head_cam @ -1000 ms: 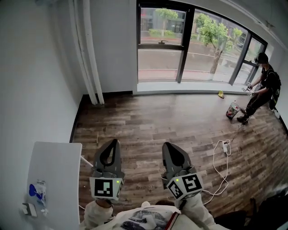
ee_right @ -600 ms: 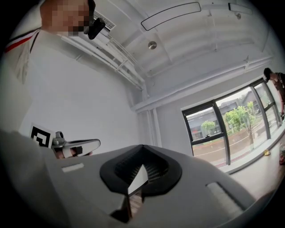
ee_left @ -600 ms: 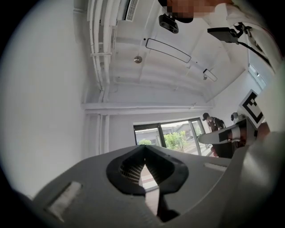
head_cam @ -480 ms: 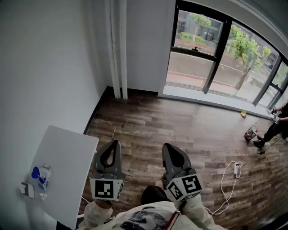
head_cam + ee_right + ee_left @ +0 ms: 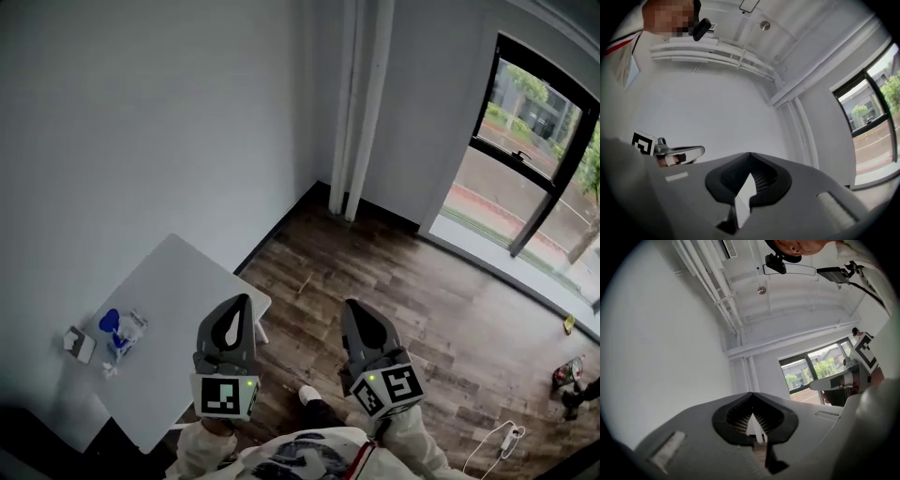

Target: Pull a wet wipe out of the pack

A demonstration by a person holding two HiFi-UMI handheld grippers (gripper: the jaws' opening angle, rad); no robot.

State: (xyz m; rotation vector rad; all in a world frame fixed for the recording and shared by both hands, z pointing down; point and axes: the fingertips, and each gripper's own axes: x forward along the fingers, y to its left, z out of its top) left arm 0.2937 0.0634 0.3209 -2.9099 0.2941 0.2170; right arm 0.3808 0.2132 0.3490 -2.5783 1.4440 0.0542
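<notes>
View swung left over last second: table (image 5: 187, 291) now nearer centre, wipe pack (image 5: 123, 330) lying at its left end, untouched. Left gripper (image 5: 241, 297) and right gripper (image 5: 352, 304) both closed, empty, well apart from pack. Judged: approach stage only.

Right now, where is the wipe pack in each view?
Head view: wipe pack on the white table, lower left.
Left gripper view: not in it.
Right gripper view: not in it.
Shared landmark: the window, at right in all three.
</notes>
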